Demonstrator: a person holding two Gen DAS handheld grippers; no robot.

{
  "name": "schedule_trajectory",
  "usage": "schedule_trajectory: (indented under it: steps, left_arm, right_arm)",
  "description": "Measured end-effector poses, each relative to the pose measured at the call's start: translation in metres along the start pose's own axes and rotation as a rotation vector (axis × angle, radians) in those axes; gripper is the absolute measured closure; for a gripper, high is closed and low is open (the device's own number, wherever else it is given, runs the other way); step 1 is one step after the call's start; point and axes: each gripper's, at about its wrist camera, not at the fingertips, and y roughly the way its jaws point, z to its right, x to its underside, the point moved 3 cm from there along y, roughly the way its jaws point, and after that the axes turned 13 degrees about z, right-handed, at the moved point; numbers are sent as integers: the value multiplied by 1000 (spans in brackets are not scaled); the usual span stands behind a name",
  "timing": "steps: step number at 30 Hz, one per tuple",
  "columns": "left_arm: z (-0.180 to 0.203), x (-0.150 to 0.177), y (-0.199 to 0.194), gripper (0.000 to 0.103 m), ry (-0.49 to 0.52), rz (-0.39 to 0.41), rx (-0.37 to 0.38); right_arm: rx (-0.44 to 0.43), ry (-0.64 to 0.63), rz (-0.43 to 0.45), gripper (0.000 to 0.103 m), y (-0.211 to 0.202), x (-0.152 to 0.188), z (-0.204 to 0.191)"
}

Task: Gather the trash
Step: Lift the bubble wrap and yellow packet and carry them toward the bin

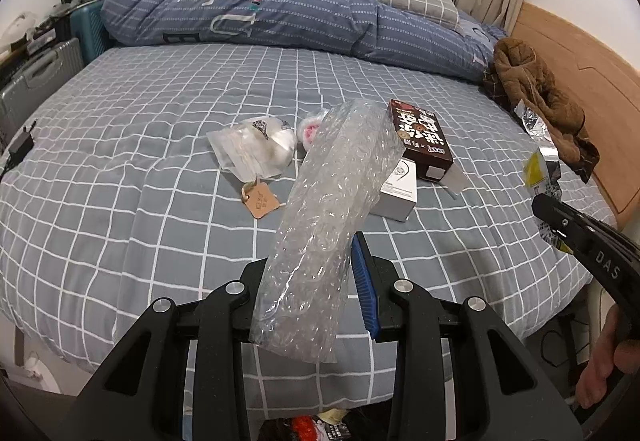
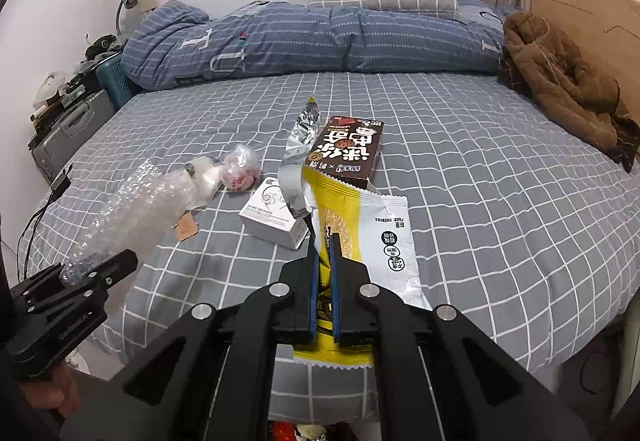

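You had both grippers over the near edge of the grey checked bed (image 1: 120, 201), with bare sheet to either side. Your left gripper (image 1: 312, 281) was clamped on a clear bubble-wrap sleeve (image 1: 336, 181); your right gripper (image 2: 325, 273) pinched a torn yellow-and-white snack packet (image 2: 372, 237). Beyond lay a white box (image 2: 272, 219) and a brown biscuit box (image 2: 346, 151). Below you, the bin's contents were cut off.

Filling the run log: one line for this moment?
left gripper: shut on bubble wrap | right gripper: shut on snack wrapper | bed: brown box, white box
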Motion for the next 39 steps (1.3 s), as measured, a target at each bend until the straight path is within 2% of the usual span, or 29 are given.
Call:
schedule_trajectory:
  steps: [20, 39]
  left_arm:
    - [9, 17, -46, 71, 3, 11, 12]
    - [17, 53, -81, 71, 24, -5, 12]
  right_arm:
    - [-9, -28, 48, 99, -53, 13, -16]
    - [-16, -76, 18, 99, -88, 57, -31]
